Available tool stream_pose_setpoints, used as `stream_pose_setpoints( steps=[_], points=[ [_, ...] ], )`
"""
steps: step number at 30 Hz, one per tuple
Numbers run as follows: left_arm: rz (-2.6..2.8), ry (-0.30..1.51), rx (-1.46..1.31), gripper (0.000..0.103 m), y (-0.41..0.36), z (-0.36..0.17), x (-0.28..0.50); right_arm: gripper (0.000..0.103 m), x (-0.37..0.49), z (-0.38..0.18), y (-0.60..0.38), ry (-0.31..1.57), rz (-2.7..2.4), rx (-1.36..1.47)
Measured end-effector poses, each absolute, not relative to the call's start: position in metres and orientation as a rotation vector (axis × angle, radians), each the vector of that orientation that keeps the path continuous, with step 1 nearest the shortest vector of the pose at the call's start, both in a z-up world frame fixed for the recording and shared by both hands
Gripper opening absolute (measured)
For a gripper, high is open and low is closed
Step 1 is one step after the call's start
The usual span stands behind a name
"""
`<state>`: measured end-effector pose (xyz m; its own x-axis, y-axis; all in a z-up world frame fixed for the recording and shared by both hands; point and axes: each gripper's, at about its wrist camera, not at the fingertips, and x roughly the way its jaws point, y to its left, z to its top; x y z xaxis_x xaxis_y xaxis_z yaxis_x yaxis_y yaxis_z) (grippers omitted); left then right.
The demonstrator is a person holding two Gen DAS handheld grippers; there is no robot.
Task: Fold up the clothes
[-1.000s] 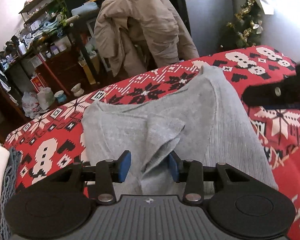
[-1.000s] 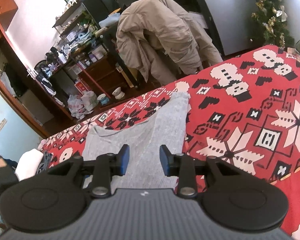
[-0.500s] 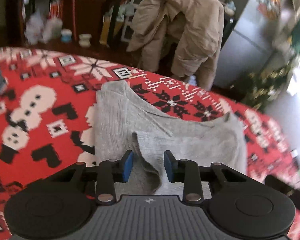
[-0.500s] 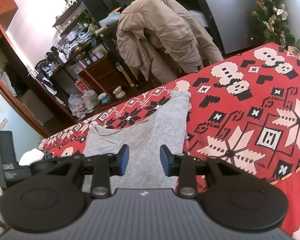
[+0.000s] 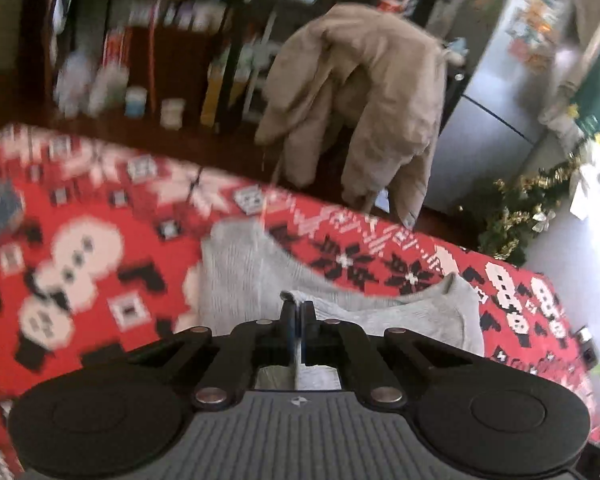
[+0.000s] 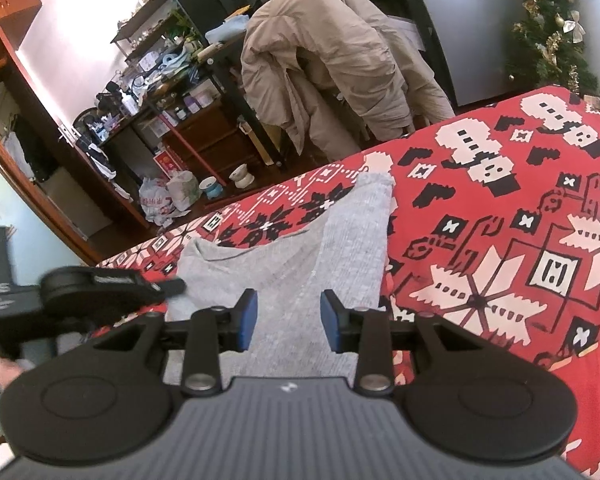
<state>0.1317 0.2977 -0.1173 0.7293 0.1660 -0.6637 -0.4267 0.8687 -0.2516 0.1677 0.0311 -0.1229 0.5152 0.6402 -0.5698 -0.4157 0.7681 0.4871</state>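
Both wrist views downward, sharing sweater [image 5: 256, 276]

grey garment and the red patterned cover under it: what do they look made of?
Grey garment: looks like a soft ribbed knit, matte; fine lengthwise ribs show and it drapes limply where the left gripper pinches a fold. Fibre cannot be told.

Red patterned cover: probably a printed plush or fleece blanket, matte, with blocky snowflake and snowman motifs; the weave is too blurred to confirm.
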Motion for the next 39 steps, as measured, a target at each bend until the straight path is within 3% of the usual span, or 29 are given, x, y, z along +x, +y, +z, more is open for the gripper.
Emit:
stream_pose_setpoints(
  steps=[10,16,20,24,27,28,29,31,32,34,35,39],
  points=[
    [0.393,0.781,-0.427,0.01,0.309,-0.141,0.146,0.043,0.164,-0.121,0.034,0.793,0.661,0.29],
    [0.351,0.788,-0.442,0.028,0.305,-0.114,0.116,0.048,0.159,-0.115,0.03,0.773,0.653,0.265],
    [0.315,0.81,-0.458,0.034,0.292,-0.09,0.08,0.062,0.151,-0.109,0.024,0.758,0.634,0.202],
    [0.266,0.811,-0.43,0.037,0.274,-0.066,0.036,0.063,0.136,-0.097,0.016,0.785,0.614,0.157],
    [0.264,0.812,-0.389,0.05,0.259,-0.053,0.005,0.065,0.113,-0.081,0.008,0.79,0.568,0.171],
    [0.268,0.811,-0.377,0.06,0.255,-0.049,-0.004,0.066,0.104,-0.074,0.005,0.787,0.55,0.173],
    [0.274,0.813,-0.369,0.068,0.251,-0.047,-0.011,0.068,0.094,-0.066,0.003,0.784,0.544,0.174],
    [0.288,0.805,-0.363,0.071,0.246,-0.043,-0.025,0.082,0.079,-0.053,0.0,0.783,0.526,0.153],
    [0.288,0.798,-0.368,0.077,0.245,-0.042,-0.03,0.09,0.073,-0.046,-0.001,0.784,0.511,0.137],
    [0.262,0.79,-0.396,0.08,0.247,-0.042,-0.033,0.093,0.06,-0.033,-0.003,0.784,0.481,0.11],
    [0.245,0.788,-0.413,0.082,0.249,-0.043,-0.033,0.1,0.055,-0.029,-0.006,0.782,0.471,0.117],
    [0.251,0.745,-0.483,0.083,0.266,-0.048,-0.03,0.102,0.048,-0.025,-0.012,0.764,0.428,0.111]
  ],
)
